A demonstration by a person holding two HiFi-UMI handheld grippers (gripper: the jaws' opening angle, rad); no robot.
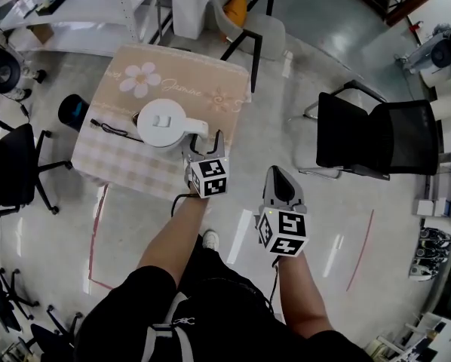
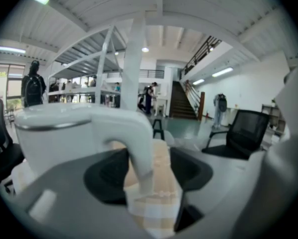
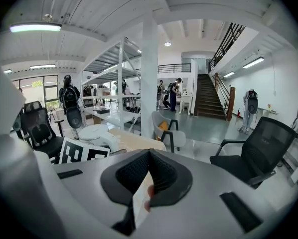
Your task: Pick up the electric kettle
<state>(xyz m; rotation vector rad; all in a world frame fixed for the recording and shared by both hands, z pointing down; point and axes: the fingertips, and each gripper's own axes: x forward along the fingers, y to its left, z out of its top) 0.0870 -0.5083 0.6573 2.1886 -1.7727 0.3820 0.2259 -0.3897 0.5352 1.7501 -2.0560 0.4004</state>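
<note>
Kettle: a white electric kettle stands upright on the small table, near the edge closest to the person, on a beige checked cloth printed with a flower.
Kettle contents: the lid is down, so nothing inside can be seen.
Kettle handle: the white handle points toward the person and to the right.
Cord: a black cord lies on the cloth to the left of the kettle.
Left gripper: the left gripper is held at the table edge, tilted slightly downward. Its jaws are spread wide with the kettle handle standing between them, and a gap is seen on each side of the handle.
Left arm: the bare forearm is stretched forward toward the table.
Right gripper: the right gripper is held over the floor, right of the table and apart from the kettle. Its jaws are brought together at the tips with nothing between them.
Right arm: the forearm is kept closer to the body.
</note>
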